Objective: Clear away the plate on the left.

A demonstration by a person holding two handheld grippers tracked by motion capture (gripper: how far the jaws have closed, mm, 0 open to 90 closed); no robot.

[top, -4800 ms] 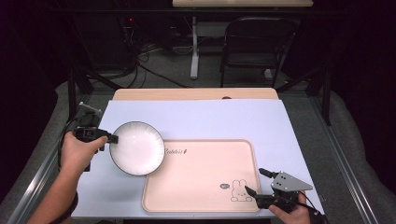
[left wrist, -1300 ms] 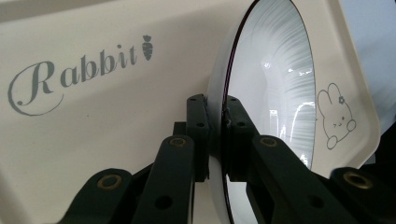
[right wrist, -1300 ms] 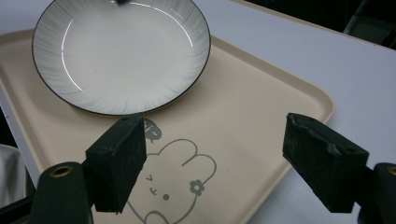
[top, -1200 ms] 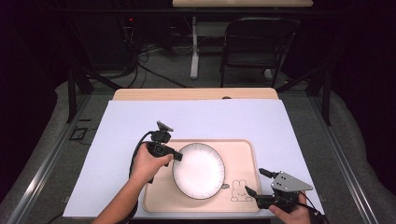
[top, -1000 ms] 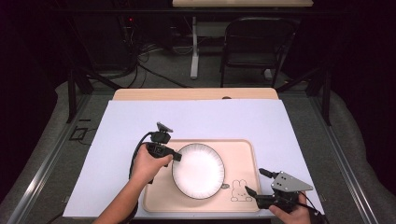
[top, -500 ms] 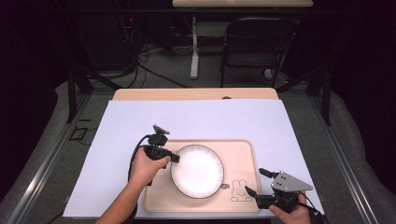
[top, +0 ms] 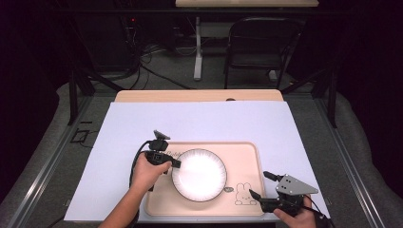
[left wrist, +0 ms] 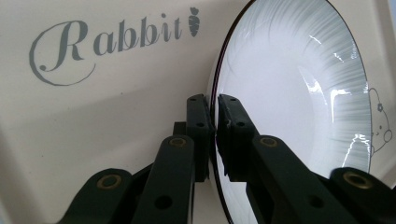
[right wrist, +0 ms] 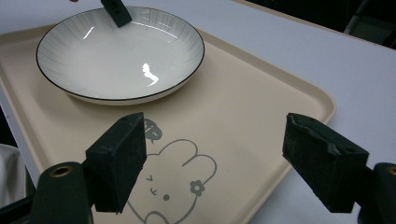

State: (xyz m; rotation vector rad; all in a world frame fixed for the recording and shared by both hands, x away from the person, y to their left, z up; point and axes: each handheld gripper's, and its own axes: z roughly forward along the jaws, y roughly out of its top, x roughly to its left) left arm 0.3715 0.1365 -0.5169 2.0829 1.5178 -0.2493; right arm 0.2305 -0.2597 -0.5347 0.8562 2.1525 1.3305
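One plate (top: 199,175), now on tray (top: 247,156).

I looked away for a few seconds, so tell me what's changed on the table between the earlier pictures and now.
The left gripper, clamped on the rim of the round white plate with the thin dark edge, carried it from the pale blue mat rightward onto the beige rabbit-print plastic tray, where it now sits. The grip remains. The open right gripper and the tray stayed put.

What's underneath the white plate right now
The plate sits on the beige tray, left gripper fingers pinching its rim. Beside it show the "Rabbit" lettering and bunny drawing. The tray surface directly under the plate is covered.
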